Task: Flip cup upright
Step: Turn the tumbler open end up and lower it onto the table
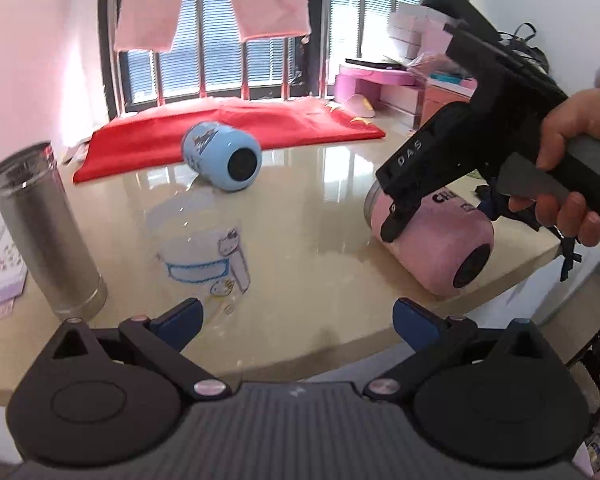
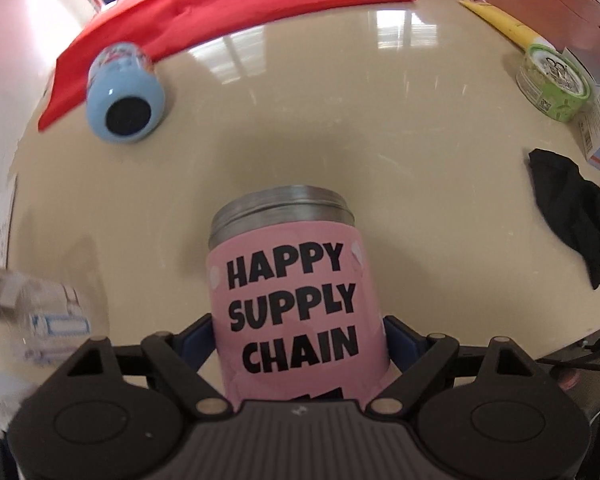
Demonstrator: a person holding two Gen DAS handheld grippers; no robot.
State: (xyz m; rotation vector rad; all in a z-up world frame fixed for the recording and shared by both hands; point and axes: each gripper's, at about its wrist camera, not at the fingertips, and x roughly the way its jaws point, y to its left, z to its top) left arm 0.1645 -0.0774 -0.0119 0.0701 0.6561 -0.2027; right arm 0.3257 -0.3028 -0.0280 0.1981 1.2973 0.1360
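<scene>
A pink cup (image 2: pixel 296 312) with "HAPPY SUPPLY CHAIN" lettering and a steel rim lies on its side on the beige table (image 2: pixel 300 128), its base toward my right gripper. My right gripper (image 2: pixel 300 336) is shut on the pink cup, one blue pad on each side. In the left wrist view the pink cup (image 1: pixel 439 248) lies near the table's right edge with the right gripper (image 1: pixel 395 216) over it. A blue cup (image 1: pixel 222 156) lies on its side farther back; it also shows in the right wrist view (image 2: pixel 124 96). My left gripper (image 1: pixel 296 324) is open and empty above the table's front.
A steel tumbler (image 1: pixel 44 232) stands upright at the left. A clear glass with cartoon print (image 1: pixel 204 256) stands ahead of my left gripper. A red cloth (image 1: pixel 228 128) lies at the back. A green tape roll (image 2: pixel 551 80), a box and a black cloth (image 2: pixel 571 208) sit at the right.
</scene>
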